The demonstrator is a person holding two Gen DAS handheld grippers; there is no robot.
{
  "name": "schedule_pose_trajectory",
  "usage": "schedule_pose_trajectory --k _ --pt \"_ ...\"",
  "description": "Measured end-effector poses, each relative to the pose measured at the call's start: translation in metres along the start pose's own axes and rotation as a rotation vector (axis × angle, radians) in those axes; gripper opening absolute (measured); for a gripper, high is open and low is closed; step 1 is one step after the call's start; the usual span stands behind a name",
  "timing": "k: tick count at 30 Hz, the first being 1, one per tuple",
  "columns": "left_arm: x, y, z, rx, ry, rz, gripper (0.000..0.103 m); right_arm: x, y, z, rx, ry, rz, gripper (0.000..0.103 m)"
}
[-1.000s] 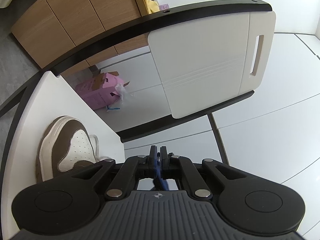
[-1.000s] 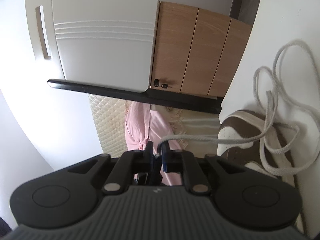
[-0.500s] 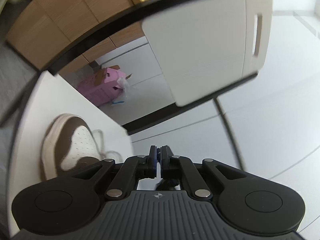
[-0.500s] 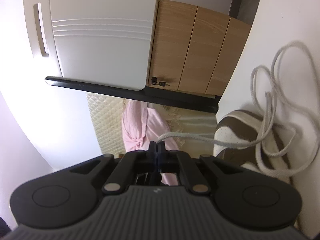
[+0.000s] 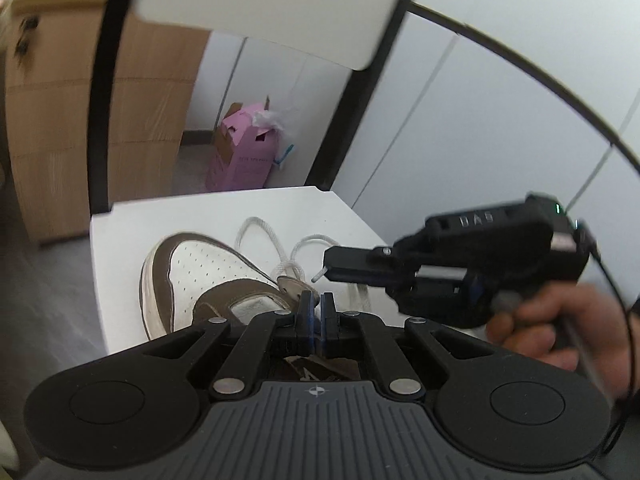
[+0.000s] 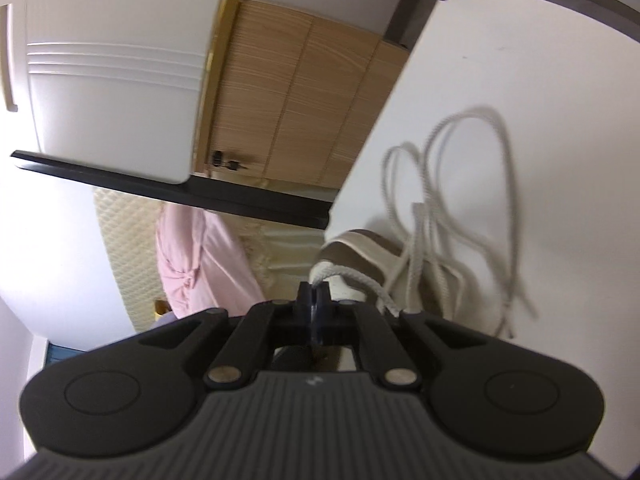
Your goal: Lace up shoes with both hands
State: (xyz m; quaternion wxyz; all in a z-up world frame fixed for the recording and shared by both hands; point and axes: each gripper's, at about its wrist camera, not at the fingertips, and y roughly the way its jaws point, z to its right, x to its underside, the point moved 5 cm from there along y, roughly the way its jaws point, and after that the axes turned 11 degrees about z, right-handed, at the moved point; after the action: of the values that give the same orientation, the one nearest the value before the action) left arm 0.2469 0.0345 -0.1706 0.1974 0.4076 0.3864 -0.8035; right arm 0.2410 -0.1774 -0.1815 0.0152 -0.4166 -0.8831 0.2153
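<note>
White tabletop (image 5: 208, 216) carries a shoe (image 5: 200, 280); right gripper (image 6: 315, 292) pinches its lace (image 6: 436, 216), left gripper (image 5: 316, 304) closed empty

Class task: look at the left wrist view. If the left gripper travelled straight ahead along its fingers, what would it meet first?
Most likely the brown-and-white shoe, at its tongue, just beyond the shut left gripper; depth is unclear, so the lace there might be touched first.

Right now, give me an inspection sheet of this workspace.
Surface: white table, bare around the shoe.
Job's things: brown-and-white shoe; lace loose in loops beside it.
Clutter: nothing seen.
Grippers: right gripper shut on the lace end; left gripper shut, grip unclear.
Cables: black cable at the right hand.
Surroundings: pink box, wooden cabinets, white chair.
</note>
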Motion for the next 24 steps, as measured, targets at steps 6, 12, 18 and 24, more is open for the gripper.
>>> schedule_pose_trajectory --k 6,12,18,24 --pt "0.004 0.002 0.006 -0.012 0.093 -0.009 0.004 -0.002 0.001 0.004 0.006 -0.006 -0.024 0.003" --pt "0.005 0.003 0.012 -0.025 0.139 -0.009 0.004 0.002 0.002 0.003 0.006 -0.006 -0.068 0.003" --pt "0.005 0.002 0.017 -0.043 0.183 -0.001 0.004 0.001 0.001 0.004 0.005 0.003 -0.08 0.003" --pt "0.004 -0.003 0.02 -0.069 0.22 0.009 0.009 -0.001 0.002 0.007 0.005 0.023 -0.074 0.003"
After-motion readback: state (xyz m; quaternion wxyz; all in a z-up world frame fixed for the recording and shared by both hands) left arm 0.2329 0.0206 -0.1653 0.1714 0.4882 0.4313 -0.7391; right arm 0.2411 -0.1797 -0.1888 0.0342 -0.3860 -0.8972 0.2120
